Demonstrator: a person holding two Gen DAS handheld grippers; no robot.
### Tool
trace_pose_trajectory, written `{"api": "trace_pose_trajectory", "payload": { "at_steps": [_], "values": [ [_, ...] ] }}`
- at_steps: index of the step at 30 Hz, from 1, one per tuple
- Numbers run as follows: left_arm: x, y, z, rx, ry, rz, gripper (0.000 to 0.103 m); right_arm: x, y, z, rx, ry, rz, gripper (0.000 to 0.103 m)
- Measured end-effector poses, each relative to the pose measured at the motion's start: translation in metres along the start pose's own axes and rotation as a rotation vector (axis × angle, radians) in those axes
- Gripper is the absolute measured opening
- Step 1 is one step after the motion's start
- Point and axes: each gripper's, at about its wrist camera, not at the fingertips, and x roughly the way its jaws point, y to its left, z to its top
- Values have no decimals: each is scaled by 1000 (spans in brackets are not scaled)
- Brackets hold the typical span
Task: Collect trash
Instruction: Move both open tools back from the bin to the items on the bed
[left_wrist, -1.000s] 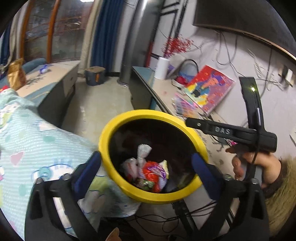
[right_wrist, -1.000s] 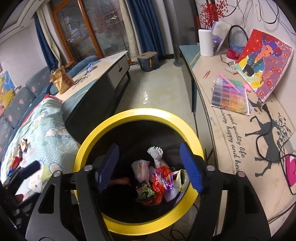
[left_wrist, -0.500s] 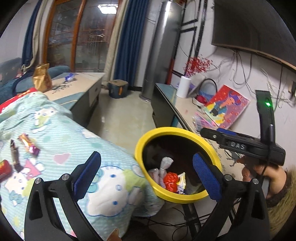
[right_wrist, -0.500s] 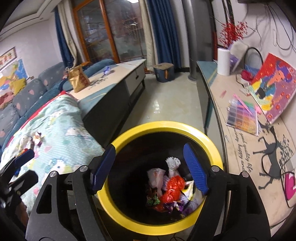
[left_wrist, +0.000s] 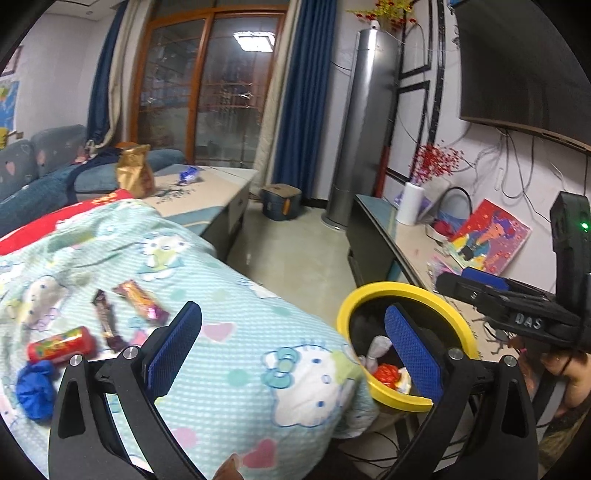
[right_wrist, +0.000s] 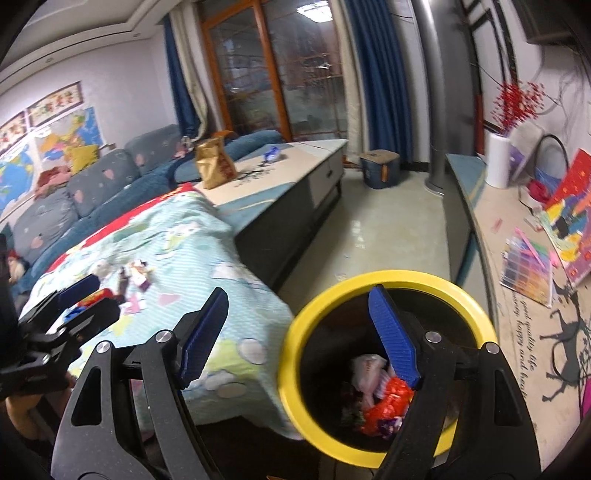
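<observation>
Nothing is held by the left gripper (left_wrist: 291, 332), jaws wide. The right gripper (right_wrist: 299, 325) is opening, empty, above the yellow bin (right_wrist: 388, 284). Wrappers (left_wrist: 110, 321) lie on the blanket (left_wrist: 240, 369), presumably next.

Bottom of yellow bin (right_wrist: 384, 291) hidden behind right tongs (right_wrist: 301, 338). Small wrappers (right_wrist: 135, 275) on far bedspread (right_wrist: 177, 251) too blurry to name. Blue lump (left_wrist: 35, 386) unclear. Person's hand (left_wrist: 569, 373) cut off at edge.
</observation>
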Motion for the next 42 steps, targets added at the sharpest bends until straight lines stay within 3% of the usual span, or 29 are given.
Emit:
{"api": "trace_pose_trajectory", "payload": {
  "at_steps": [23, 34, 42],
  "values": [
    [-57, 103, 7, -115, -85, 243, 97, 31, 115, -2, -145, 52, 222, 70],
    [-79, 170, -9, -207, -44, 354, 97, 69, 169, -5, -194, 140, 306, 70],
    [-85, 219, -33, -307, 36, 382, 96, 104, 209, -9, -265, 210, 345, 57]
  ]
}}
